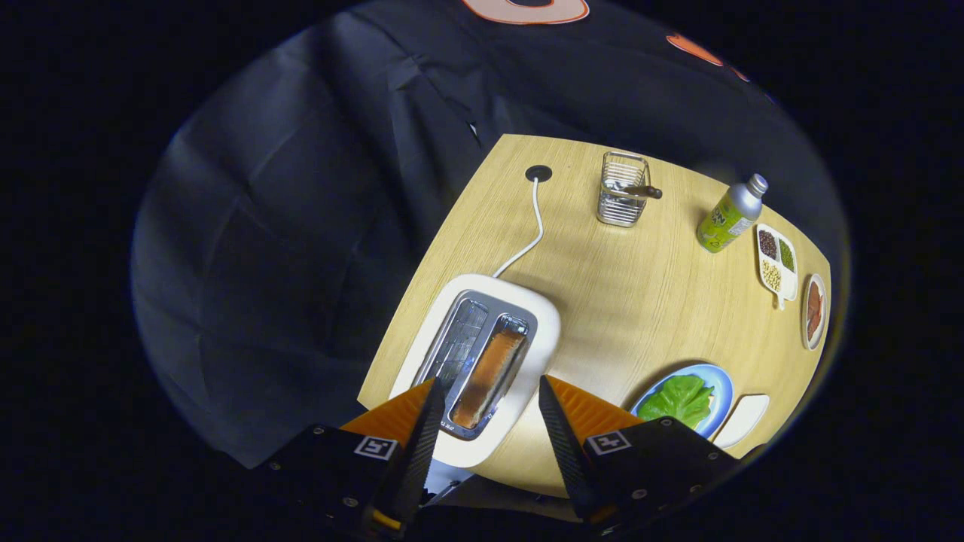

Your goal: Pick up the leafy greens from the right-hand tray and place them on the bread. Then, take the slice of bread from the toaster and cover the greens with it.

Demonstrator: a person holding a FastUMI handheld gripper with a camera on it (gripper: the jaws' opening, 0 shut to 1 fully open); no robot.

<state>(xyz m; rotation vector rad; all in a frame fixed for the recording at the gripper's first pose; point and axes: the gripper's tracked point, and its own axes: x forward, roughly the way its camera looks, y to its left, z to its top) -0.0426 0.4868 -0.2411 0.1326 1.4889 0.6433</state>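
Overhead, the claw (486, 391) hangs above a white two-slot toaster (544, 324), its two fingers spread wide apart and gripping nothing; each finger carries one small square black-and-white marker tag. One toasted brown slice of bread (489, 373) stands on edge in the toaster's right-hand slot, between the fingers and just ahead of their tips, its long axis running along the slot, away from the claw and slightly to the right; the other slot looks bare. A white power cord (533, 226) runs from the toaster to a round black cable hole in the pale wooden table (640, 301). To the right of the right finger, close beside it, one crinkled leaf of green lettuce (678, 399) lies on a round blue plate (721, 385), and one white oblong tray (742, 420) sits just past that plate. Far beyond the fingers stand one wire mesh holder (622, 190), one green bottle with a silver cap (729, 214) whose label is too small to read, one white three-part dish of beans (776, 262), and one small oval dish of reddish slices (814, 310).
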